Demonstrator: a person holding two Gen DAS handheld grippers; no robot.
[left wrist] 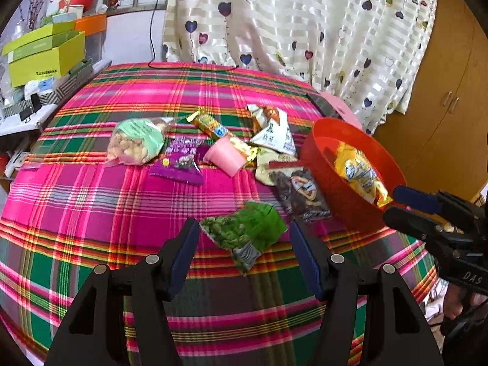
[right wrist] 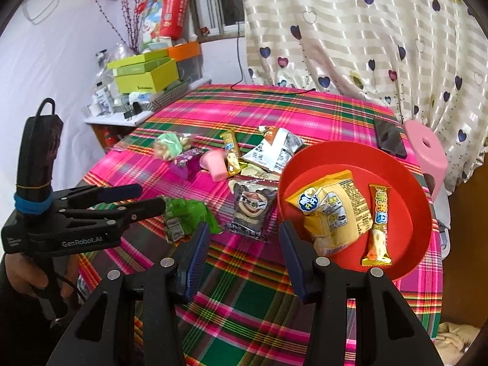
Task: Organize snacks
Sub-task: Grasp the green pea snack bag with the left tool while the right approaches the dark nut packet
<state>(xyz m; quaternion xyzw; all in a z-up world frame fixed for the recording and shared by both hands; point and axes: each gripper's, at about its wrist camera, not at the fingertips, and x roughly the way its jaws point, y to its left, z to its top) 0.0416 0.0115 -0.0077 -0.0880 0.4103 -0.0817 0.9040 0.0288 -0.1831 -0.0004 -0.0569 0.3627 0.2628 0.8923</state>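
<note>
A green pea snack packet lies on the plaid tablecloth, just ahead of and between the fingers of my open left gripper; it also shows in the right wrist view. A red bowl at the right holds a yellow chip bag and an orange snack bar. My right gripper is open and empty, just left of the red bowl's near rim. A dark snack packet lies beside the bowl. More snacks lie behind: a peanut bag, a purple packet, a pink cup.
A dark phone lies at the table's far right edge beside a pink stool. Green boxes and clutter stand on a shelf at the far left. A heart-print curtain hangs behind the table. A wooden cabinet is at the right.
</note>
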